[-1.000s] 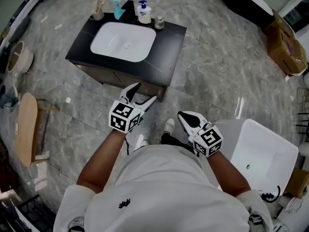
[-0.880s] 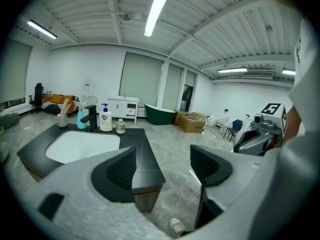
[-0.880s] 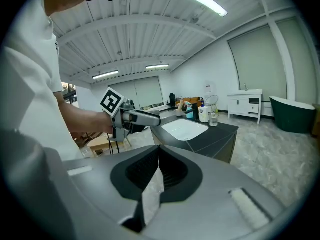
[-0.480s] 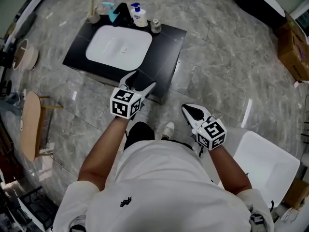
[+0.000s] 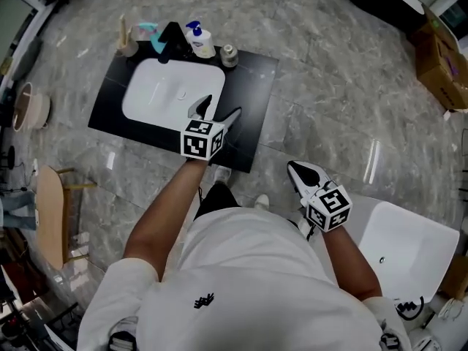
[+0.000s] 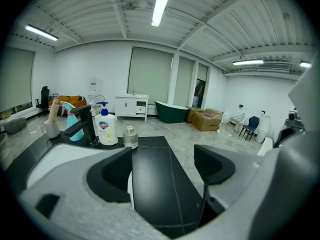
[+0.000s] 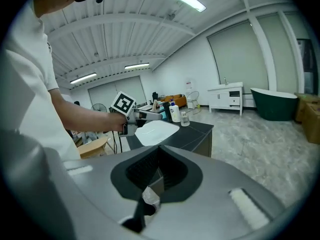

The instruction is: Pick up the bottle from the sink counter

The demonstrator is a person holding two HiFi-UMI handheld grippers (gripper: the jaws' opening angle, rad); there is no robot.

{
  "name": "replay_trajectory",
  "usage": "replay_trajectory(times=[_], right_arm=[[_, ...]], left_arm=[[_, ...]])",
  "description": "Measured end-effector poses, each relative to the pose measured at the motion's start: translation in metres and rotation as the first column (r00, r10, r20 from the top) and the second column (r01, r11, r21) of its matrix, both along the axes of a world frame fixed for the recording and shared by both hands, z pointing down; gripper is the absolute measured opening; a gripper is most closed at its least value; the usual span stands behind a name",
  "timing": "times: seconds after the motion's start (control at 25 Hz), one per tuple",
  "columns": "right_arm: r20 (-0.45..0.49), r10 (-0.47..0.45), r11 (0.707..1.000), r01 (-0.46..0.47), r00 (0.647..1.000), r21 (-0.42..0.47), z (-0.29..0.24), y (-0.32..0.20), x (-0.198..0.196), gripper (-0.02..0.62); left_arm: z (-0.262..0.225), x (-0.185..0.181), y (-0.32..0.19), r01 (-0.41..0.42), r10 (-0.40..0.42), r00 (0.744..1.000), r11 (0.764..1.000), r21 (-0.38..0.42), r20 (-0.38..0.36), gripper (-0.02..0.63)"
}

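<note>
Bright ceiling strip light, fisheye edges

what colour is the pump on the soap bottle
Blue pump on a white soap bottle; clearest in the left gripper view.

L gripper (image 5: pixel 221 109) is stretched fwd on a near-straight bare L forearm (image 5: pixel 168 210), marker cube (image 5: pixel 202 139) on top, nose tipped a bit down. Its fingers (image 6: pixel 116 171) stand wide apart and have just been opening, w/ nothing betw. them. R gripper (image 5: pixel 298 171) hangs well behind and to the right of the L fingers, elbow bent, R forearm (image 5: pixel 344 258) close to the body. R fingers (image 7: pixel 145 166) are pressed together, gripping nothing.
</note>
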State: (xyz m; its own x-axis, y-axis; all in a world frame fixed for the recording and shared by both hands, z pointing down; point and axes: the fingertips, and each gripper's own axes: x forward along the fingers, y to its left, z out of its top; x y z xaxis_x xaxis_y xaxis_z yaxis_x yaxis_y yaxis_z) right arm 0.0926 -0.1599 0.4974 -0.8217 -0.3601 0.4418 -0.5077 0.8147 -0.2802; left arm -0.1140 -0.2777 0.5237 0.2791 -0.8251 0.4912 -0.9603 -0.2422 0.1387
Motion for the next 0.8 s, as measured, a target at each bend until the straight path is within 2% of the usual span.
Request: replay_trajectory(times=[0.2, 0.4, 0.8], right_arm=[[-0.031, 0.096, 0.995, -0.096, 0.995, -0.002, -0.002, -0.031, -0.018, 0.015], [-0.09, 0.203, 0.978, -0.207, 0.975, -0.033, 0.005, -0.047, -0.027, 0.015], [-0.177, 0.387, 0.911, -0.406, 0.905, -0.08, 0.015, -0.054, -0.039, 0.014]], left_arm=[[0.023, -0.035, -0.065, -0.027, 0.027, 1.0, 0.999, -0.021, 0.011, 0.383], [0.054, -0.048, -0.127, -0.071, 0.072, 0.997, 0.997, -0.044, 0.026, 0.383], [0.109, -0.072, -0.206, -0.068, 0.071, 0.997, 0.994, -0.082, 0.034, 0.388]])
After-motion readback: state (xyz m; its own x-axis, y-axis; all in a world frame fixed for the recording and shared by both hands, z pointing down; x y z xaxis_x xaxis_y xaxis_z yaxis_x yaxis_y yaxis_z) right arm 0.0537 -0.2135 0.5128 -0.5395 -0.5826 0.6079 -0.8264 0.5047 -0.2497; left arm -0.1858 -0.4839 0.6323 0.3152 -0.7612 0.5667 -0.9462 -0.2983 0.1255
